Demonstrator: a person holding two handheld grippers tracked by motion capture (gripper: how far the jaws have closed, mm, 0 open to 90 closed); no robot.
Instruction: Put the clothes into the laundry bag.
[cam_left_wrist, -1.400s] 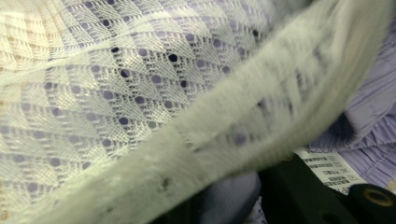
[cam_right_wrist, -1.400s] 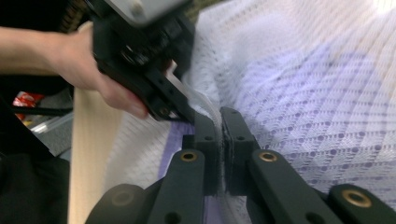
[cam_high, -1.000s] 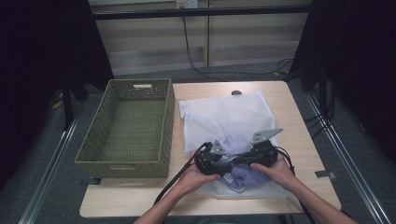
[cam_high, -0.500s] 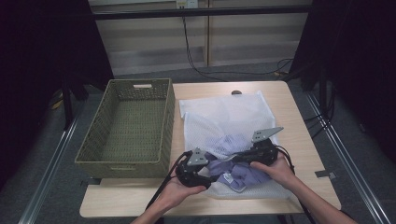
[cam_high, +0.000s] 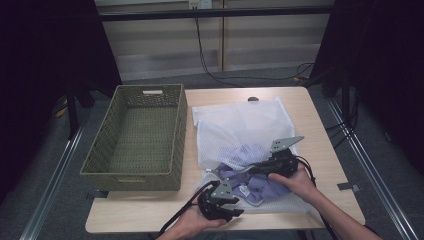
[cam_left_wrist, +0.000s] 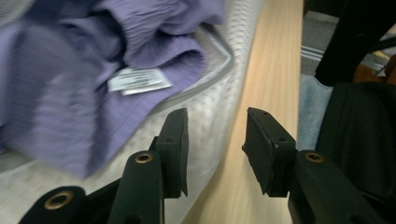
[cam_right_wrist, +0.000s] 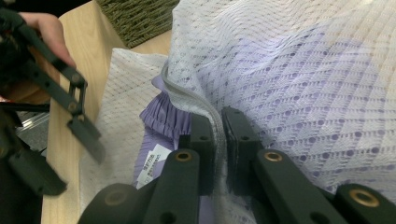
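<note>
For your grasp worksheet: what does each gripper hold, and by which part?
The right gripper pinches the white mesh bag by its zippered opening edge. The left gripper holds nothing; its jaws, just closing, are apart over the table edge.

A white care label (cam_left_wrist: 138, 80) is sewn to the purple garment (cam_left_wrist: 70, 102); in the left gripper view it carries a few lines of dark print, too blurred to read. The same label (cam_right_wrist: 150, 166) peeks out beside the claw in the right gripper view, with rows of small print that stay too small to make out. In the high view it is a pale tag (cam_high: 244, 191) on the cloth, with no letters to tell. No brand, number or sign can be read on the mesh bag (cam_high: 240, 125), the woven basket (cam_high: 135, 175) or the worktop (cam_high: 310, 115)
</note>
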